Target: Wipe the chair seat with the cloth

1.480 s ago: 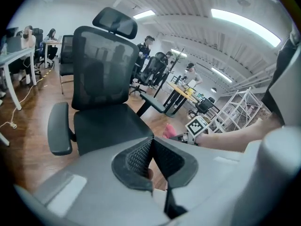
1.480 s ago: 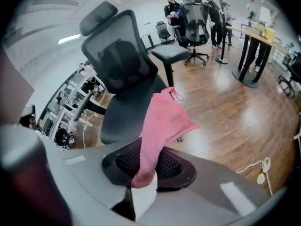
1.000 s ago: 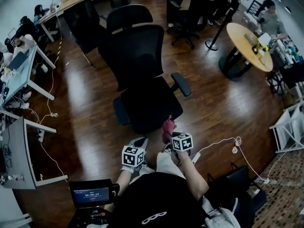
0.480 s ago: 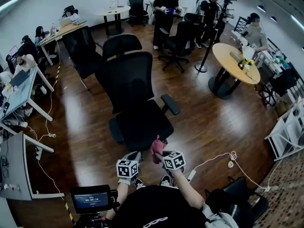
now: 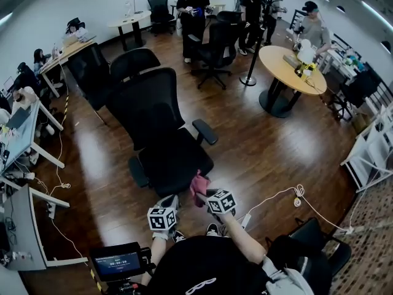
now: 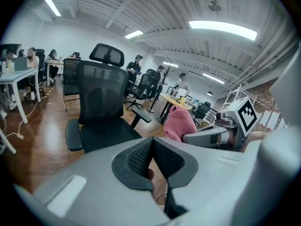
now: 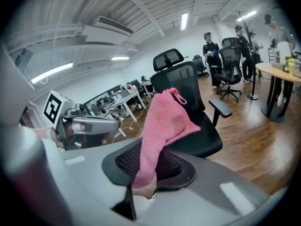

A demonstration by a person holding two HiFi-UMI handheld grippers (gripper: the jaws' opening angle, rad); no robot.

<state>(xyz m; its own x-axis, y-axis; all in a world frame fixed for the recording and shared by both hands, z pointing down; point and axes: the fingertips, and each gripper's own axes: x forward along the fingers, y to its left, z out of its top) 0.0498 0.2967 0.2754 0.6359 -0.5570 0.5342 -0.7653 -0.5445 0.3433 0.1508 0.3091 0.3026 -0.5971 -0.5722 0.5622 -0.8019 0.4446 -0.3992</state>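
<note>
Here we are at the black mesh office chair (image 5: pixel 161 112), and the right tool (image 5: pixel 207 195) is clenched on the pink cloth (image 5: pixel 198 186). The right gripper view shows it plainly: the cloth (image 7: pixel 164 121) is pinched between the two dark ribbed pads and stands up out of the right tool (image 7: pixel 150 166) in a fluffy fold, with a small loop at its top. The cloth is just off the front edge of the chair's seat (image 5: pixel 175 161), on the side of the chair's left-hand armrest as the sitter would have it. Whether it touches the seat cannot be told from above.

Over to the left tool (image 5: pixel 168 203), low at the front edge of the seat, close beside the right one. In its own view the left tool (image 6: pixel 151 147) has its pads pressed together with nothing between them. Past it lie the seat (image 6: pixel 106 135) and the tall backrest with its headrest, and the cloth (image 6: pixel 178 124) shows to the right of the chair.

The seat itself is bare black. Behind the chair stands a second black chair (image 5: pixel 92 72). Off past the chair's armrest is a round wooden surface (image 5: pixel 285 60), and a white cable (image 5: pixel 299 192) lies on the wooden floor (image 5: pixel 258 146) on that same side.
</note>
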